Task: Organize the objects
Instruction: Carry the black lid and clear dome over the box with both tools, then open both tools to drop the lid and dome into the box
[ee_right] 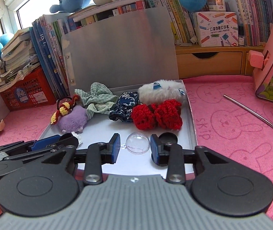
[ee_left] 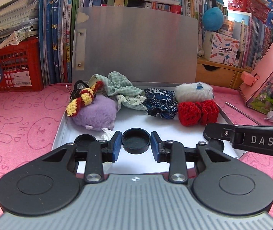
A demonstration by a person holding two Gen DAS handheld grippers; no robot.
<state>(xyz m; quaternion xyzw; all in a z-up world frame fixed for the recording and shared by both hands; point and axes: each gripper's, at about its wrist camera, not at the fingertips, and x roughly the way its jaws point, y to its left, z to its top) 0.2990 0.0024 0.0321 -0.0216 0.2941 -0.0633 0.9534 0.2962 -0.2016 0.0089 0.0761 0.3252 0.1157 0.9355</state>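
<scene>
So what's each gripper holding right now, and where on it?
The left gripper pinches the black cap by its sides; the right gripper pinches the clear dome by its edges.

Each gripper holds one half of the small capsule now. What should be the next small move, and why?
Probably bring the clear dome in the right gripper over the black cap in the left gripper and press them together: both halves are gripped, apart, above the white tray.

Pink bunny-print mat [ee_right: 232, 118] underfoot, crammed bookshelf [ee_left: 63, 28] behind (plush toys atop), bright window [ee_right: 0, 3] left
</scene>
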